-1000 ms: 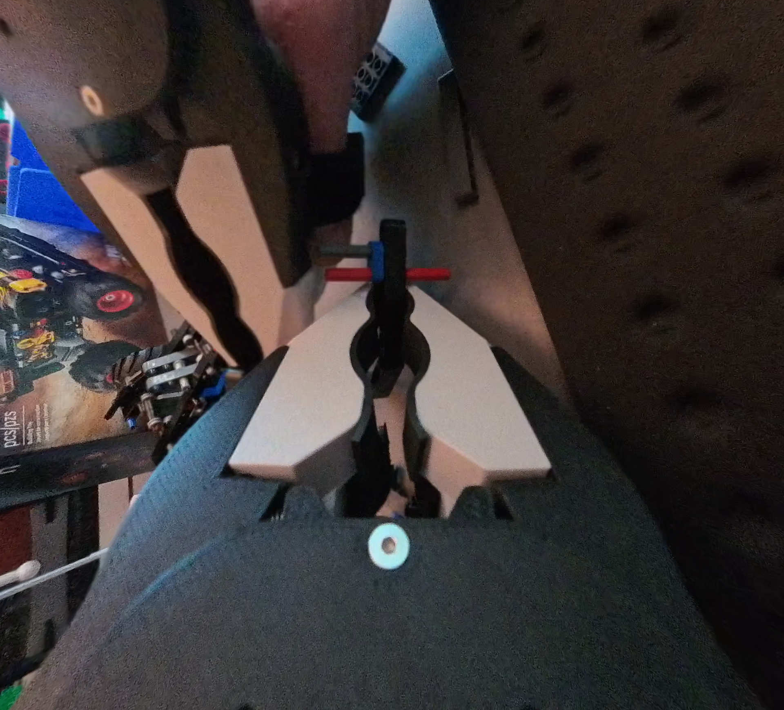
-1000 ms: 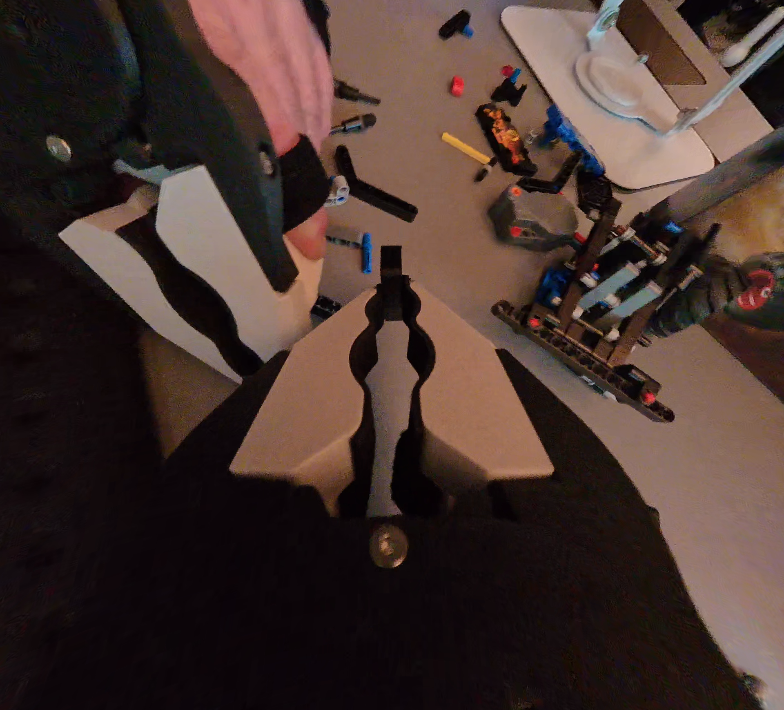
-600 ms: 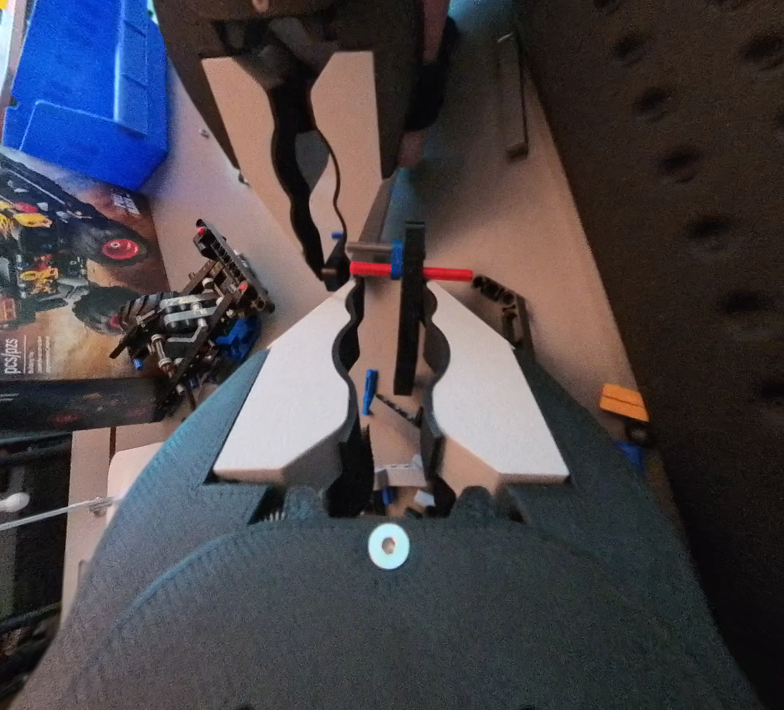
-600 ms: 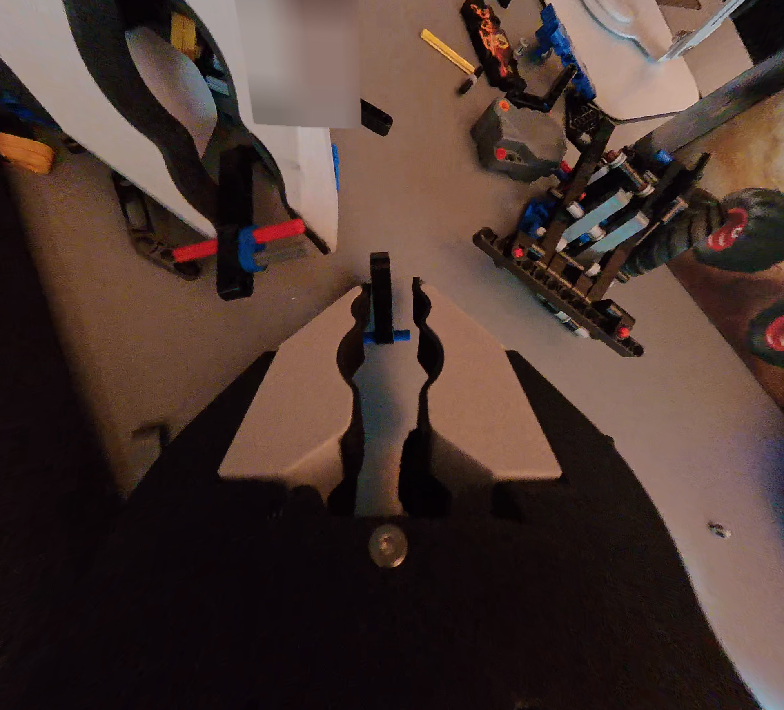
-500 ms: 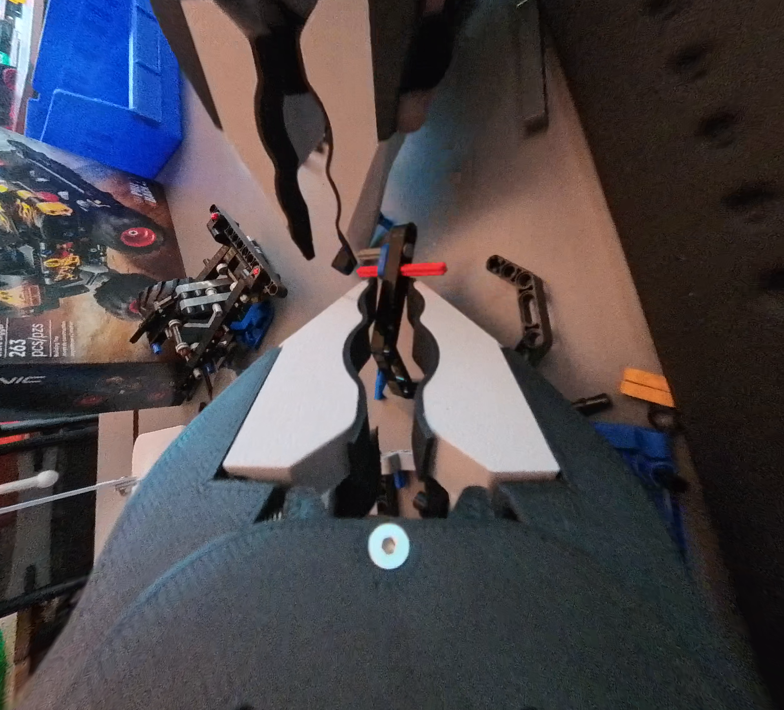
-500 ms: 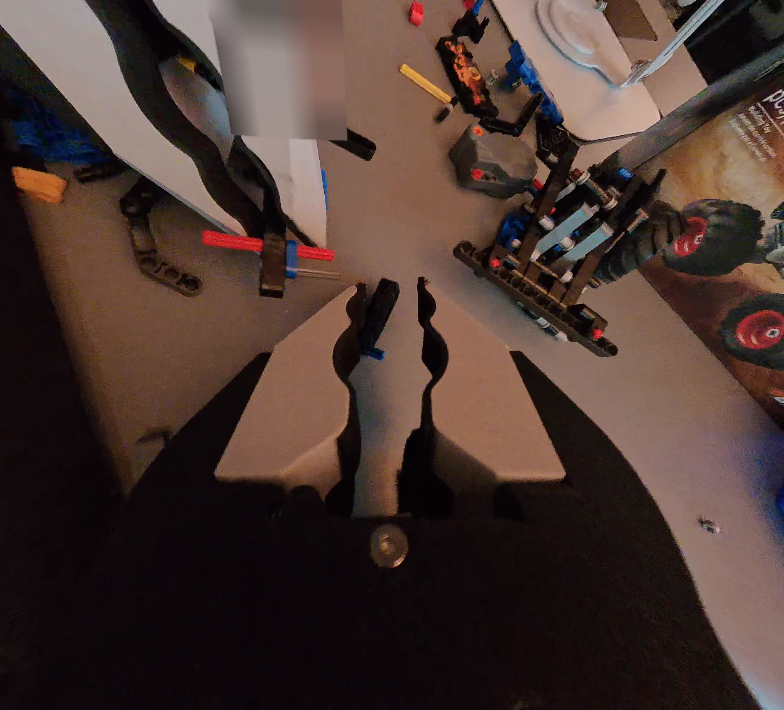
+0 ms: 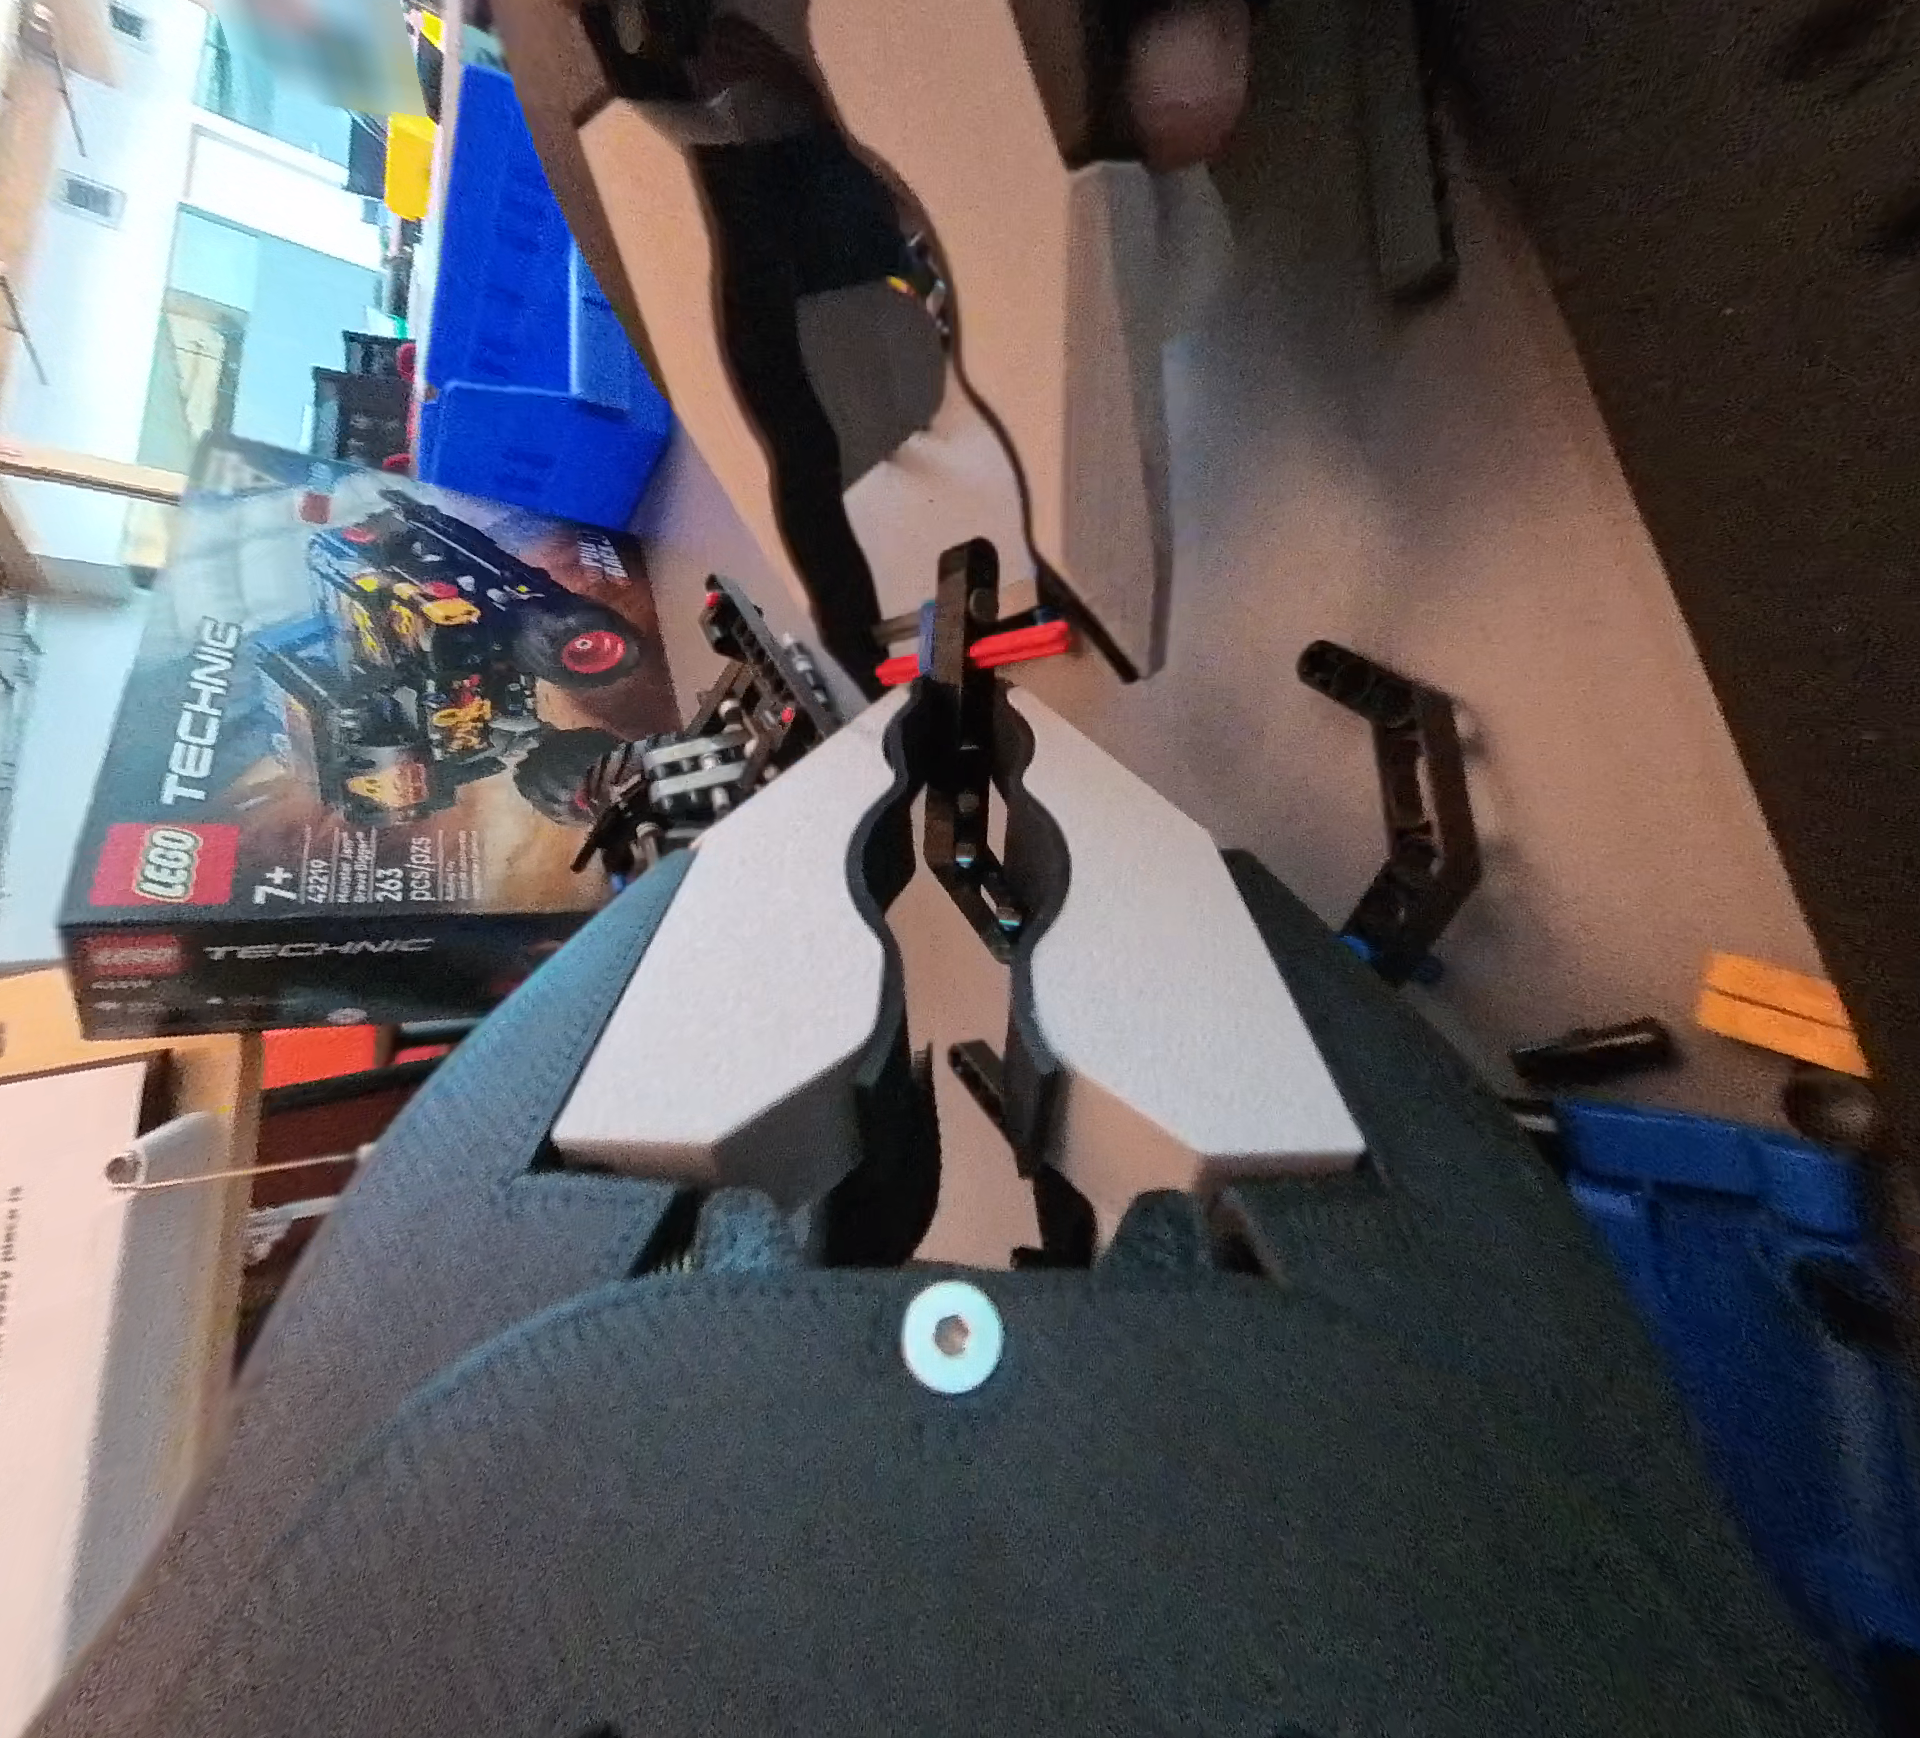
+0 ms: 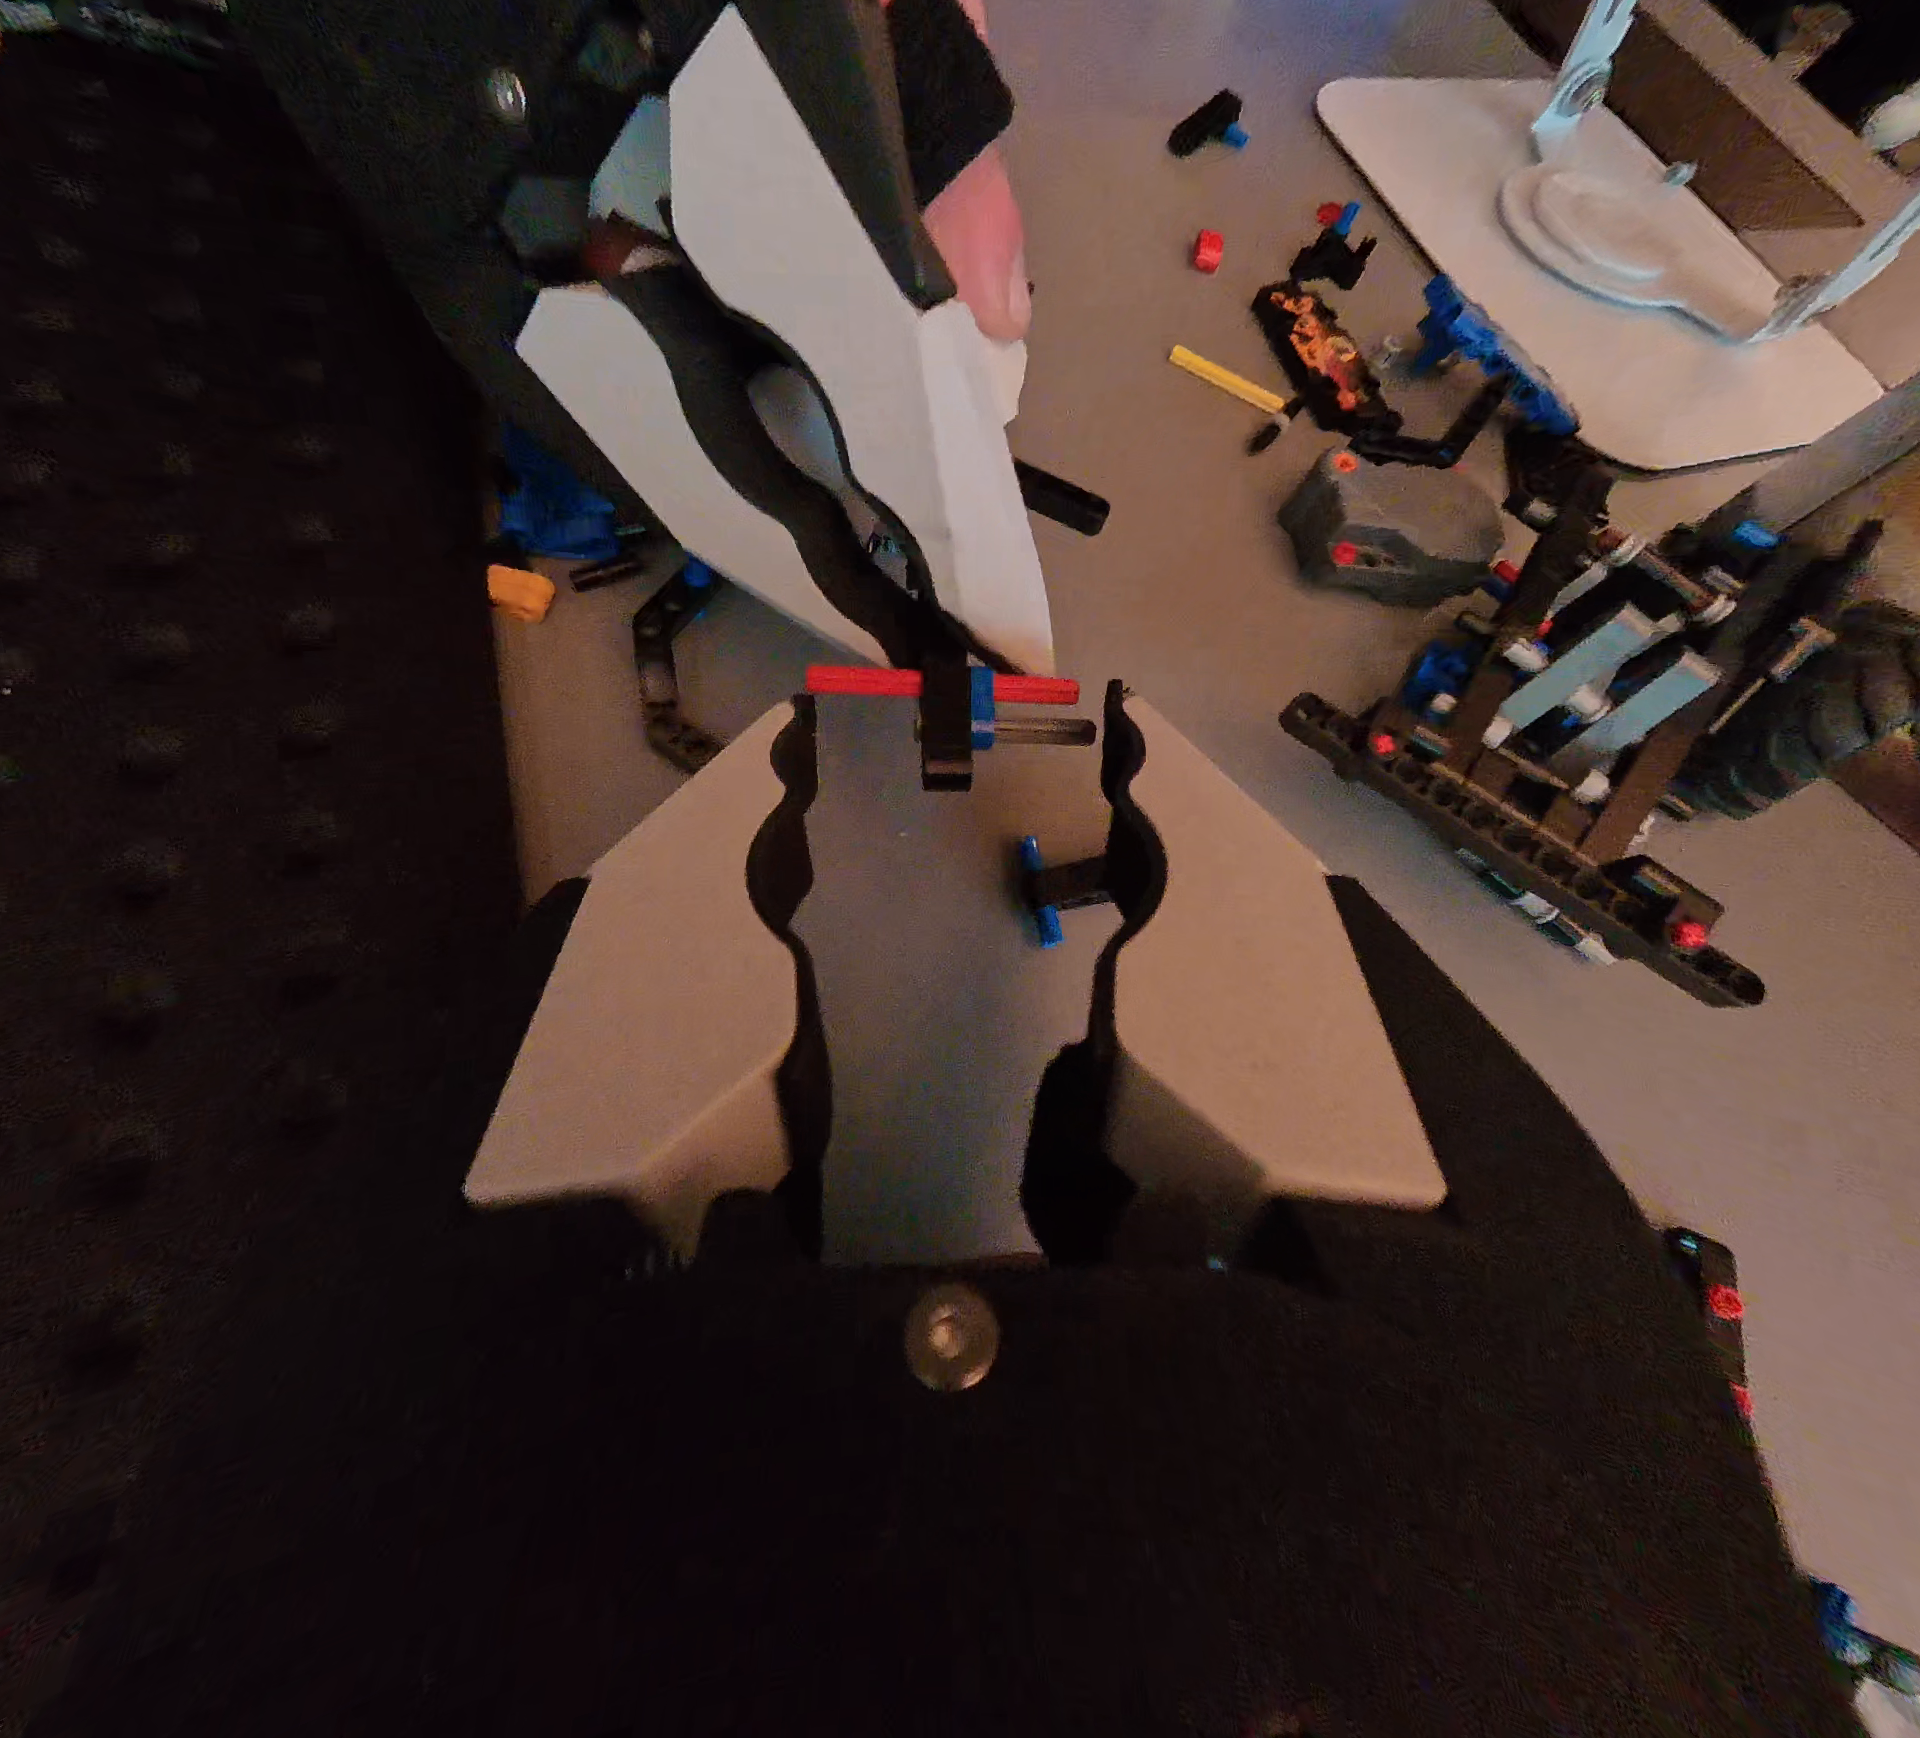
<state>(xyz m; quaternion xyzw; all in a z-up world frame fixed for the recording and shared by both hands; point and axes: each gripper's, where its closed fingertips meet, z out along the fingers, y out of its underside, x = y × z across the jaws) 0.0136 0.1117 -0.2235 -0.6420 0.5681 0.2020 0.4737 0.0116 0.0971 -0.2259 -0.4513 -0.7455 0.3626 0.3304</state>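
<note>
Left gripper (image 7: 951,722): clamped on a black beam (image 7: 961,753) carrying a red axle (image 7: 977,654), centre frame.
Right gripper (image 8: 956,712): spread apart (nothing between), tips beside that axle.
Table (image 8: 1195,628): chassis build (image 8: 1558,732) right.

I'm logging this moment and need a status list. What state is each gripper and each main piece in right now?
left gripper: shut on black beam.
black beam: held upright, red axle through its top.
right gripper: open, holding nothing.
small black piece with blue pin: lying on table, against the right finger.
partly built frame: standing on table, untouched.
</note>
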